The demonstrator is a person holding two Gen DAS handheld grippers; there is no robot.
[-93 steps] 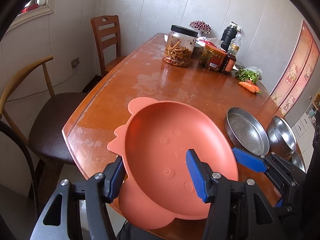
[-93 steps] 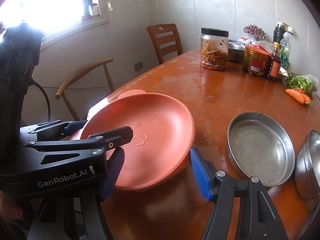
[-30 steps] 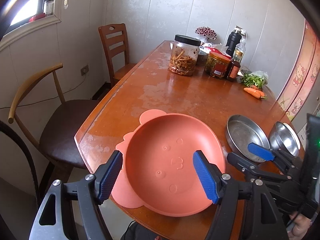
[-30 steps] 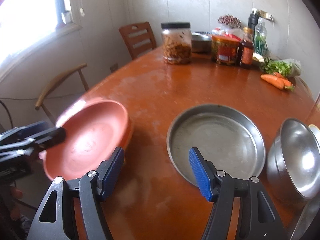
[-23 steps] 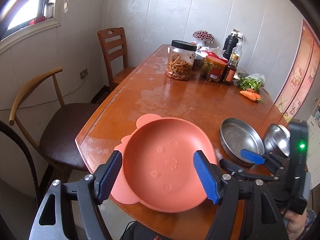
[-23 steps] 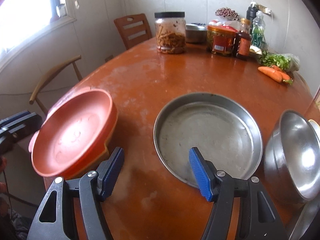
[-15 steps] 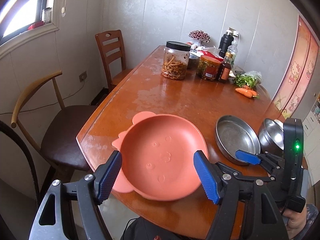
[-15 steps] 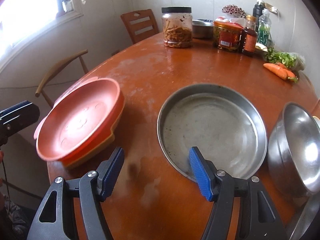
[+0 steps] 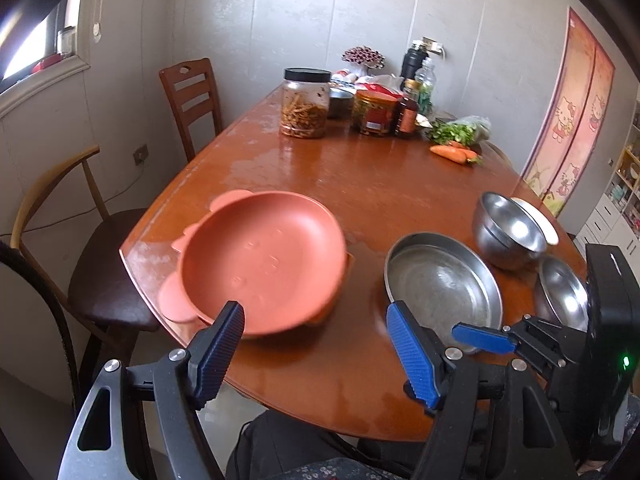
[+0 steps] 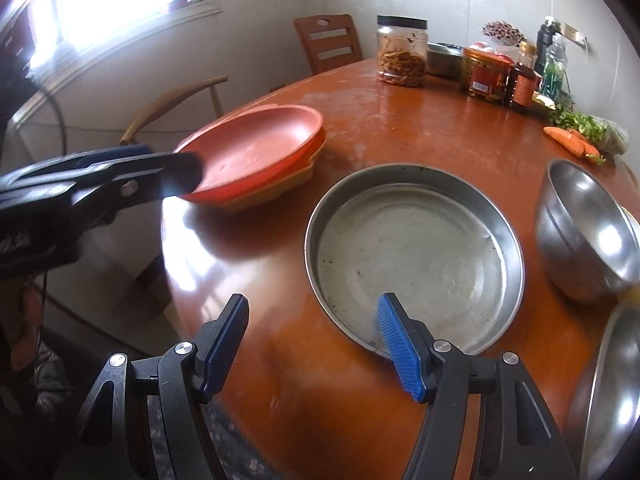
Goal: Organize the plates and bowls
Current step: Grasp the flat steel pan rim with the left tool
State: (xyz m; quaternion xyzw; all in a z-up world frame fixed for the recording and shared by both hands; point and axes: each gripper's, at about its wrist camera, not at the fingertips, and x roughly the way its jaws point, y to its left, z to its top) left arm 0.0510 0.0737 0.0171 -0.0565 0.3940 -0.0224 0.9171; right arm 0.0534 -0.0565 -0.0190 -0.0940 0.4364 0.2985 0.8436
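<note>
Only left wrist view, second steel bowl (image 9: 560,294), right wrist view, window (image 10: 104,4)

The right gripper (image 10: 312,344) hangs open over the near rim of a steel pan (image 10: 414,258) on a wooden table (image 10: 400,120). Stacked orange plates (image 10: 260,152) sit left; a steel bowl (image 10: 588,236) sits right.
</note>
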